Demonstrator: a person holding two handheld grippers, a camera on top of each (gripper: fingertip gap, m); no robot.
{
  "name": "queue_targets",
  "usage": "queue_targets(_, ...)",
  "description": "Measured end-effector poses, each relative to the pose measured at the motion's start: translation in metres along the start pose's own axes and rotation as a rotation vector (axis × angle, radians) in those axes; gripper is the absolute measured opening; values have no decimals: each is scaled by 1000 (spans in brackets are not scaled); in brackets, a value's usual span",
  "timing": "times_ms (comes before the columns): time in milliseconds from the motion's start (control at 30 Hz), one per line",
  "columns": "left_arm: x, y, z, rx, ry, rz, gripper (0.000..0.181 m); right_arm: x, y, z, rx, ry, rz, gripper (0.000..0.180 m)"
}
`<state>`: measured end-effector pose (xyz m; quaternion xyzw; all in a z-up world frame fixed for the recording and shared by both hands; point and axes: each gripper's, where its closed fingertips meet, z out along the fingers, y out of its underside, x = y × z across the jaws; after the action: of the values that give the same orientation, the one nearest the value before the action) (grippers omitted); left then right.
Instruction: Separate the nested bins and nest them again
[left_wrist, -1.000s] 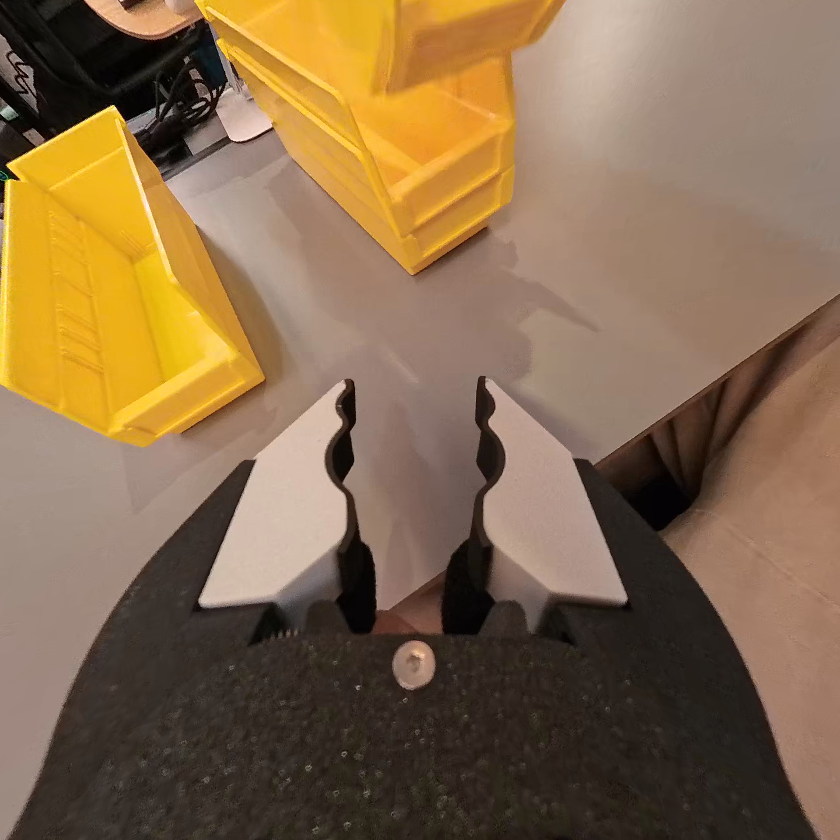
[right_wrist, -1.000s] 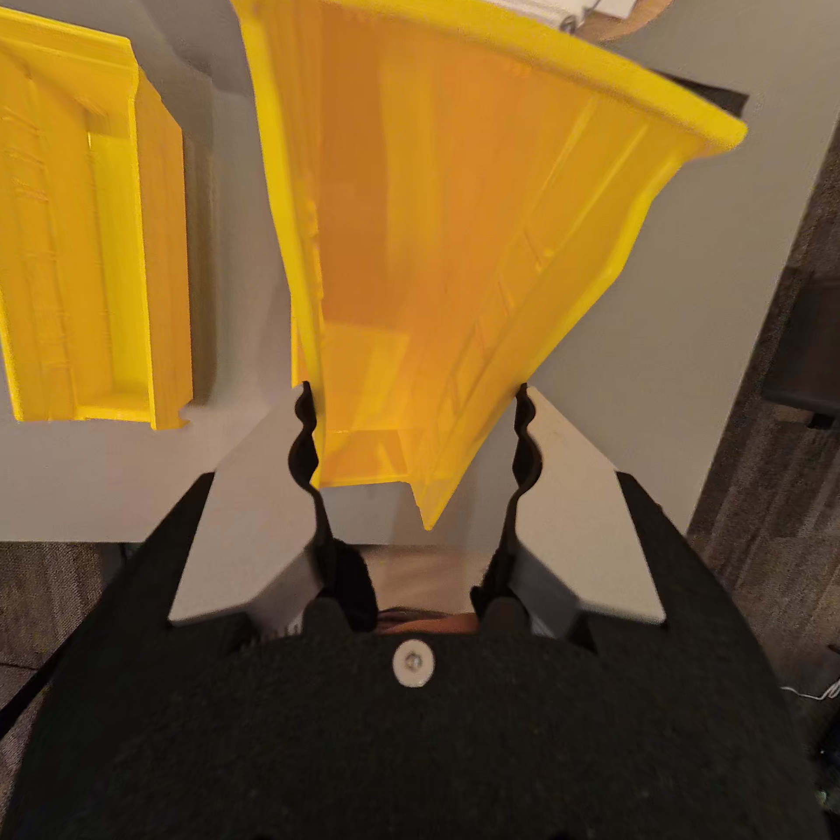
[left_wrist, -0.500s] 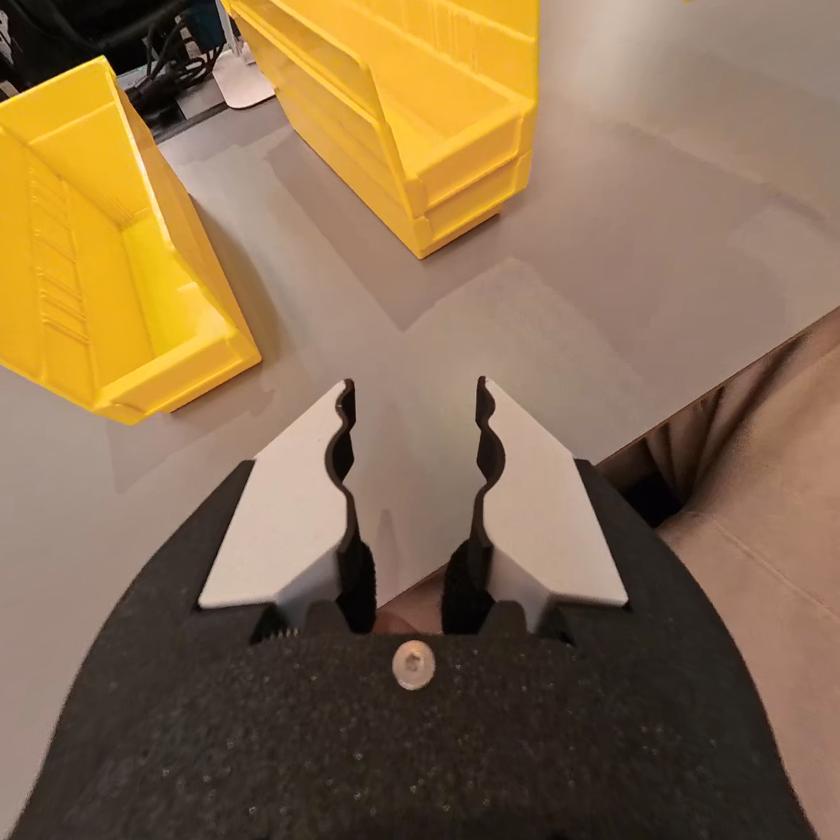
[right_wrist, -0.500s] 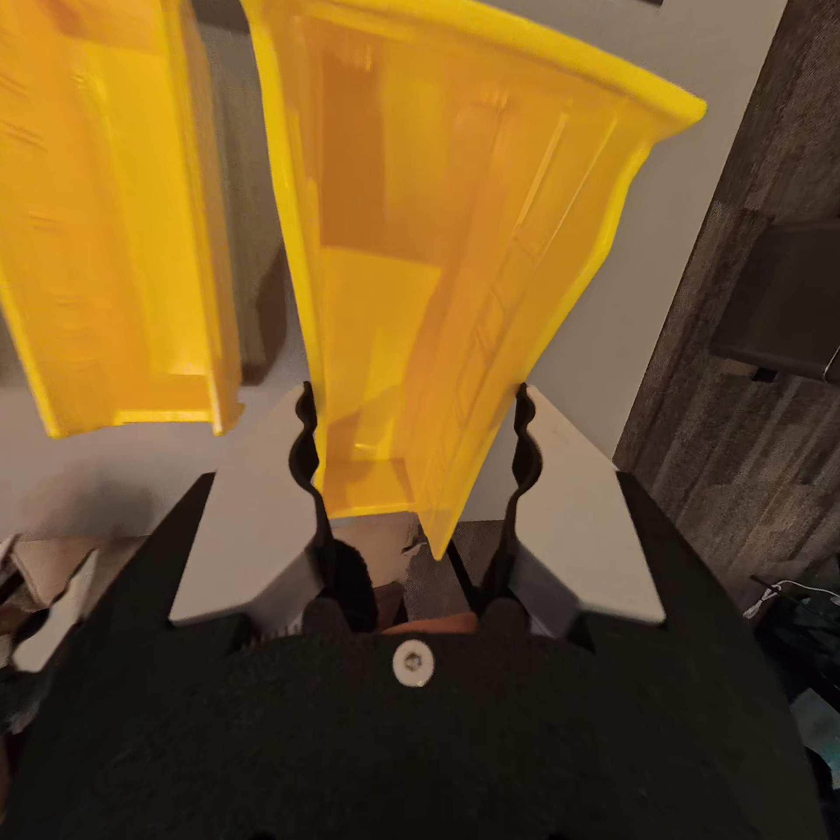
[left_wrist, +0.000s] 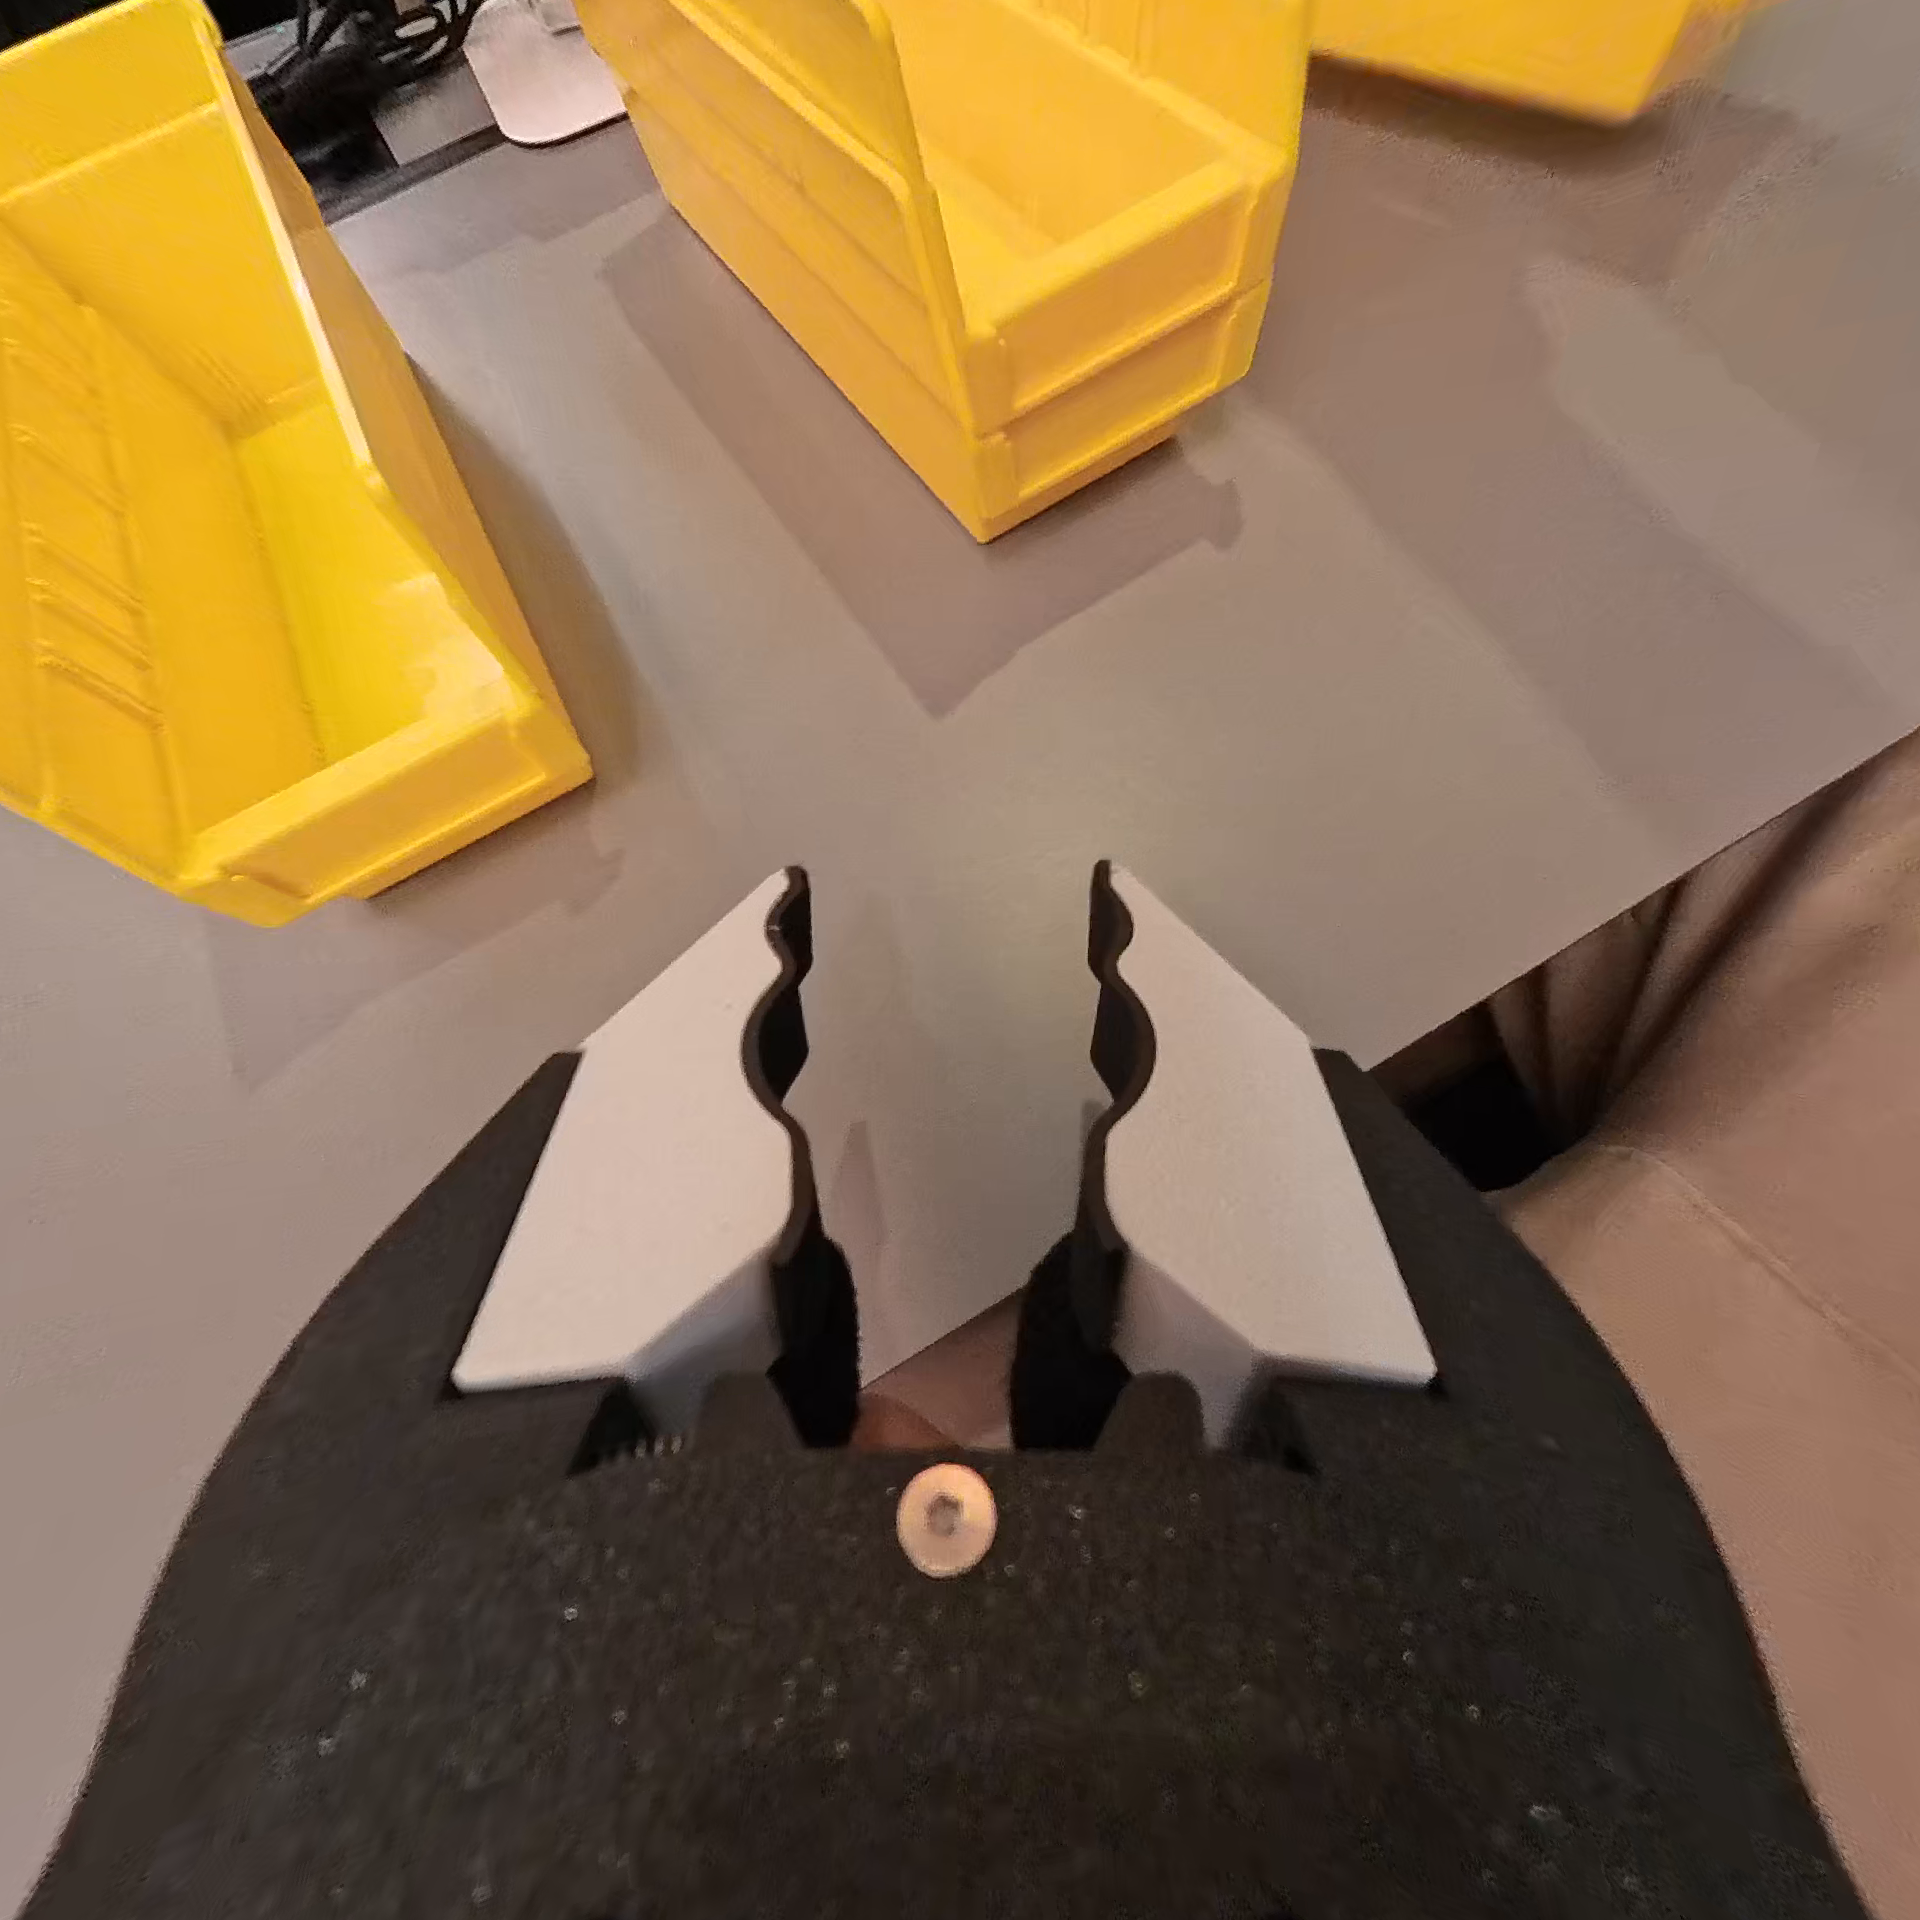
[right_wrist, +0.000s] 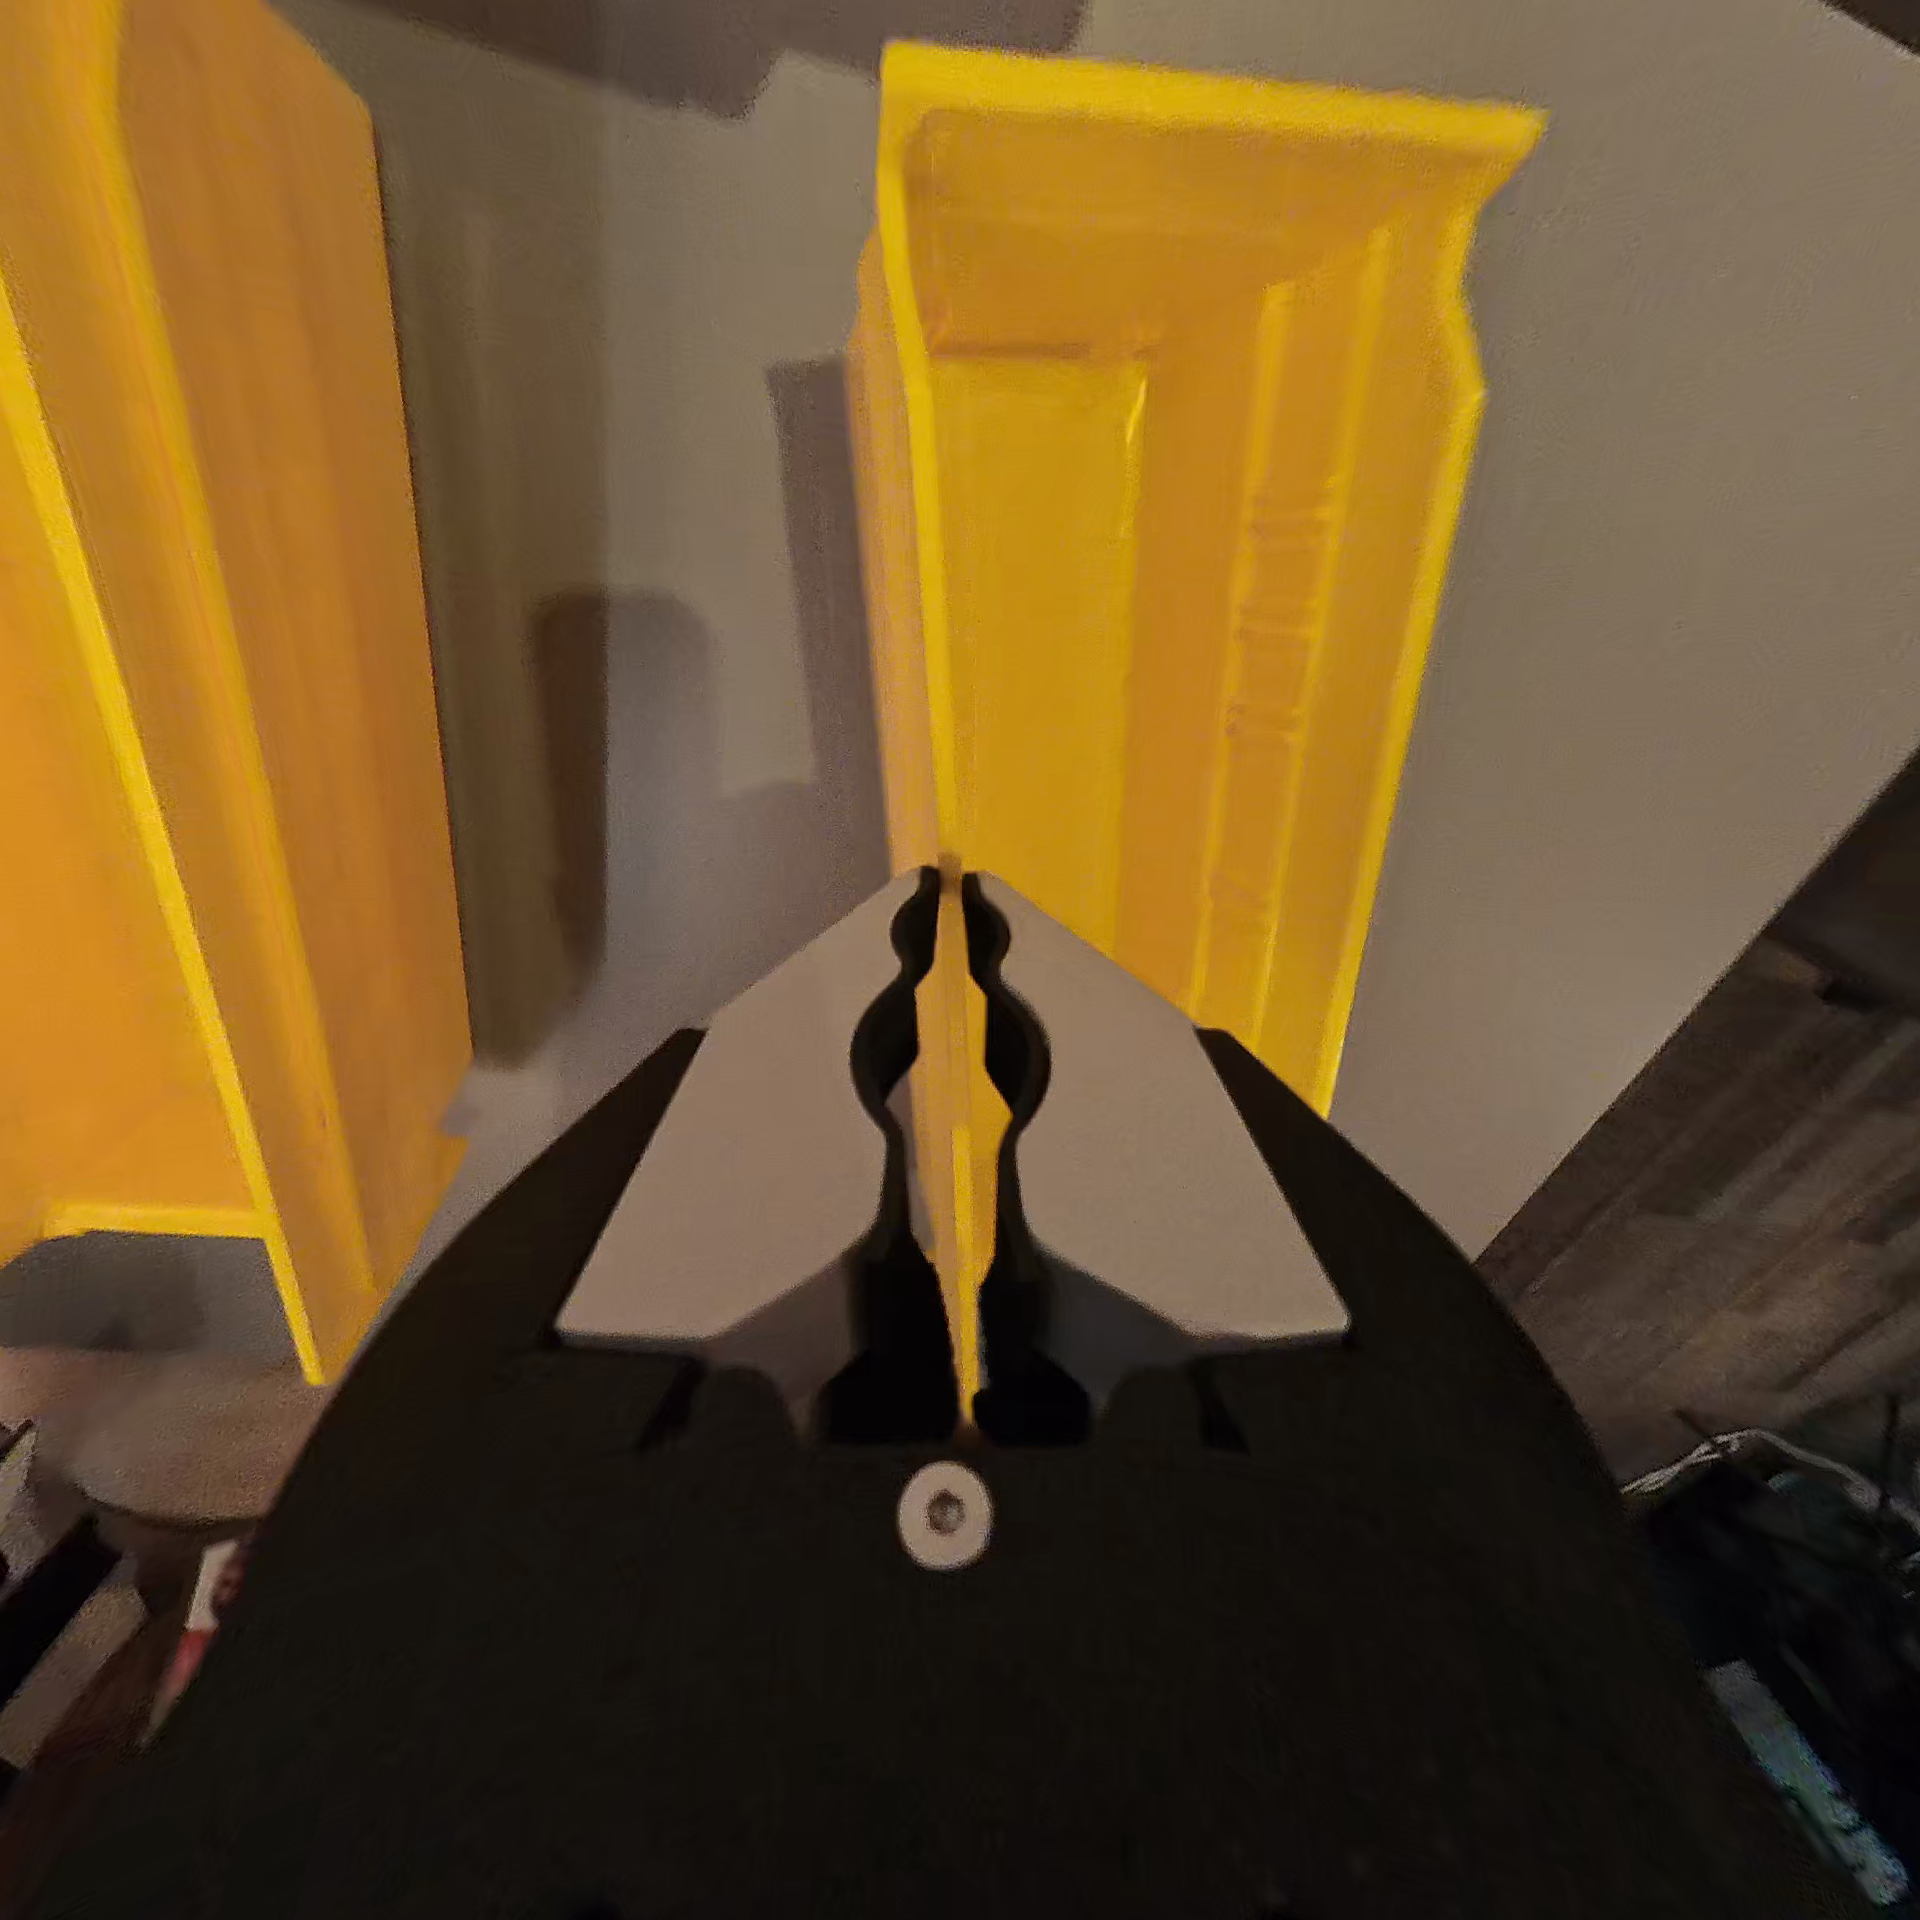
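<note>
Two grippers: right gripper (right_wrist: 945, 883) jaws pinch a blurred bin wall (right_wrist: 940, 1091); left gripper (left_wrist: 945, 883) jaws wide, empty.

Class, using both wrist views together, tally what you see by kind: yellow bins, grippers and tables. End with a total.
Yellow bins: 4 (lone bin, nested pair, gripped bin)
Grippers: 2 (left gripper open, right gripper shut on the gripped bin's wall)
Tables: 1 (grey table)
Total: 7

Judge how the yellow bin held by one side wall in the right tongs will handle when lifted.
The bin is probably light, being thin-walled and empty. Gripped on one wall by the right tongs, it may sag or swing. Its smooth plastic could slip.
</note>
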<state>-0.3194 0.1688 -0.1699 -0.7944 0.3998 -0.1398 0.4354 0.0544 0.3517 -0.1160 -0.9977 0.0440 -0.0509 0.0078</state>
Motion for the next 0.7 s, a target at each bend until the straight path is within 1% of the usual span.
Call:
queue_targets(33, -2, 2, 0, -3, -3, -1, 52, 4, -3, 3, -1, 16, -17, 1)
queue_targets(67, -3, 3, -1, -7, -5, -2, 52, 9, -7, 4, 21, 26, -28, 1)
queue_targets(100, -4, 4, -1, -9, -5, -3, 52, 10, -7, 6, 33, -1, -23, 3)
queue_targets(133, -5, 5, -2, -9, -4, -6, 52, 5, -4, 10, 30, -66, 3, 13)
queue_targets(167, -6, 4, -2, -7, 0, -14, 52, -1, -3, 11, 30, -149, 30, 28)
queue_targets(200, -5, 5, -2, -9, 9, -24, 51, -2, -5, 9, 53, -202, 51, 35)
queue_targets(267, -2, 5, 0, -16, 32, -41, 52, 12, -12, 3, 129, -190, 33, 44)
queue_targets(333, 2, 5, 1, -23, 46, -42, 52, 33, -15, 0, 198, -114, 0, 81)
queue_targets(367, 3, 6, 2, -29, 49, -36, 52, 45, -13, 3, 219, -80, -3, 94)
queue_targets(400, 5, 7, 2, -35, 48, -27, 52, 50, -6, 9, 206, -74, -4, 111)
queue_targets(433, 6, 7, 3, -38, 47, -17, 52, 49, 1, 18, 185, -101, 6, 134)
queue_targets(467, 8, 7, 3, -38, 48, -9, 52, 41, 8, 25, 166, -151, 17, 145)
queue_targets(500, 10, 6, 4, -38, 51, -4, 52, 35, 11, 30, 156, -181, 20, 151)
queue_targets(567, 15, 6, 6, -45, 59, 8, 52, 35, 15, 42, 142, -133, 16, 152)
queue_targets(667, 18, 8, 8, -57, 47, 43, 52, 36, 31, 63, 25, -61, 33, 139)
queue_targets(700, 17, 8, 8, -58, 40, 55, 52, 41, 33, 64, 17, -16, 23, 126)
